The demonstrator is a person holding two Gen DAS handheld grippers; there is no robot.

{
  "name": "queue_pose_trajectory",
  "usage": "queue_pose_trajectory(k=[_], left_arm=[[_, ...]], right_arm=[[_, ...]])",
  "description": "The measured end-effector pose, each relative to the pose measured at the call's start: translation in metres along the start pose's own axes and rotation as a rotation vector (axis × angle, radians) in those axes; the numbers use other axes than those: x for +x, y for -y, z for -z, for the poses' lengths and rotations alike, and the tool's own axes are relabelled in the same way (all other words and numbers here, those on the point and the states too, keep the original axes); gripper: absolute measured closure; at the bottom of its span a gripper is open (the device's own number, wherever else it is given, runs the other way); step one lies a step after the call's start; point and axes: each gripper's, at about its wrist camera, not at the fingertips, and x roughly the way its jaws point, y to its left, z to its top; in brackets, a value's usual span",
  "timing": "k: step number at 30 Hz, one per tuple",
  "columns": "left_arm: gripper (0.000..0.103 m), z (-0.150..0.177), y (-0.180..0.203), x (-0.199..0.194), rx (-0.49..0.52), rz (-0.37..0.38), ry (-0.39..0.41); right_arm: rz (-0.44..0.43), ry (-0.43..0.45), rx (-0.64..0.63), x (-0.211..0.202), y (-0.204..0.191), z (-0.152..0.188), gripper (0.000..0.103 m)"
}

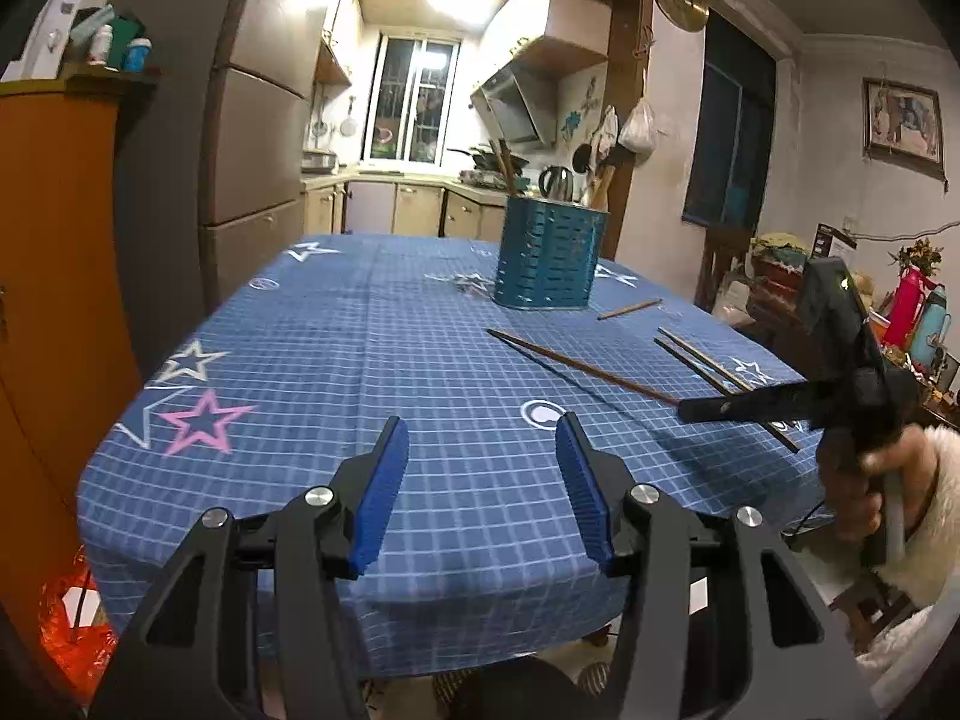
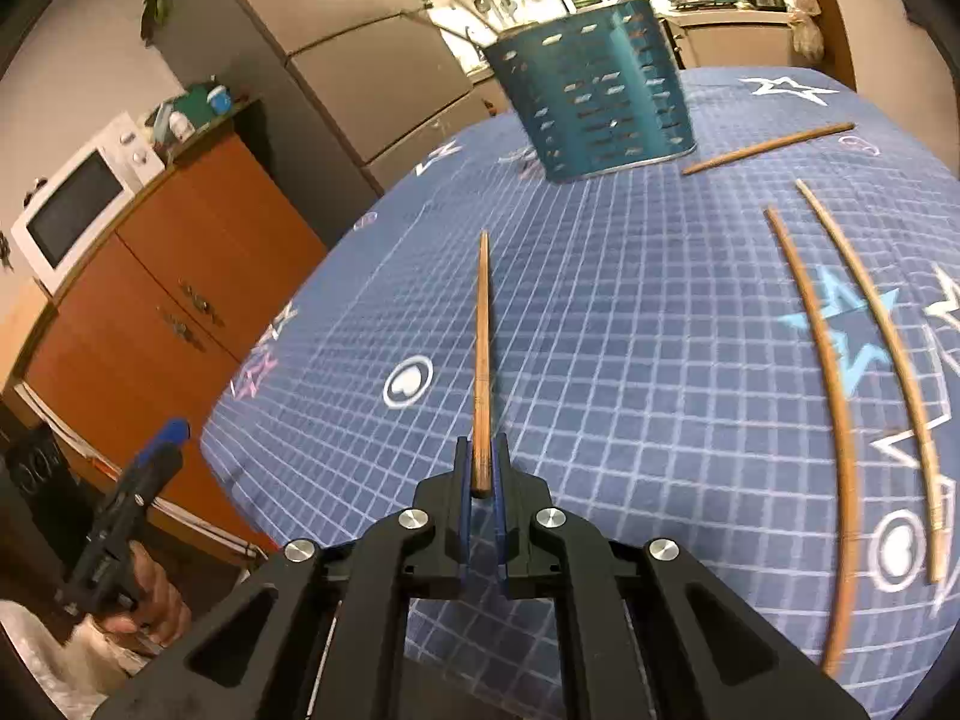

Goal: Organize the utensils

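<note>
A teal perforated utensil holder [image 1: 549,252] [image 2: 594,102] stands at the far side of the blue checked tablecloth [image 1: 336,360], with a few utensils sticking out of it. My right gripper [image 2: 480,450] is shut on the thick end of a wooden chopstick [image 2: 482,348], which points toward the holder just above the cloth. In the left wrist view this gripper [image 1: 684,411] comes in from the right with the chopstick [image 1: 582,365]. Three more chopsticks [image 2: 768,147] [image 2: 822,408] [image 2: 882,360] lie loose on the cloth at the right. My left gripper [image 1: 483,426] hangs open and empty over the near table edge.
A grey fridge [image 1: 252,138] and an orange cabinet [image 2: 180,276] bearing a white microwave [image 2: 78,204] stand left of the table. A red bag [image 1: 66,624] lies on the floor at the near left corner. Shelves with bottles [image 1: 918,306] crowd the right side.
</note>
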Motion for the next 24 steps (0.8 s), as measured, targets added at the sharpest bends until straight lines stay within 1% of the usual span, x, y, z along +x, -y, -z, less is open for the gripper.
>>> queue_pose_trajectory(k=[2, 4, 6, 9, 10, 13, 15, 18, 22, 24], left_arm=[[0.054, -0.001, 0.007, 0.004, 0.025, 0.005, -0.009], [0.053, 0.0, 0.012, 0.006, 0.047, 0.01, -0.014], [0.053, 0.002, 0.016, 0.01, 0.057, 0.009, -0.028], [0.053, 0.003, 0.02, 0.016, 0.061, 0.009, -0.049], [0.053, 0.004, 0.021, 0.018, 0.062, 0.009, -0.053], [0.053, 0.003, 0.032, 0.025, 0.065, 0.03, -0.07], [0.053, 0.002, 0.048, 0.029, 0.096, 0.05, -0.072], [0.053, -0.001, 0.073, 0.032, 0.144, 0.089, -0.072], [0.053, -0.007, 0.12, 0.039, 0.21, 0.165, -0.069], [0.053, -0.004, 0.143, 0.044, 0.239, 0.198, -0.076]], right_arm=[[0.026, 0.003, -0.048, -0.001, -0.007, 0.007, 0.091], [0.05, 0.022, -0.092, -0.013, -0.01, 0.016, 0.079], [0.048, 0.048, -0.1, -0.031, -0.008, 0.025, 0.079], [0.084, 0.125, -0.087, -0.079, 0.012, 0.04, 0.074], [0.101, 0.148, -0.075, -0.091, 0.021, 0.044, 0.07], [0.195, 0.197, -0.045, -0.124, 0.051, 0.055, 0.069], [0.26, 0.217, -0.049, -0.137, 0.066, 0.062, 0.069], [0.334, 0.219, -0.138, -0.135, 0.068, 0.068, 0.069], [0.364, 0.229, -0.236, -0.124, 0.067, 0.077, 0.07], [0.376, 0.242, -0.274, -0.117, 0.068, 0.078, 0.073]])
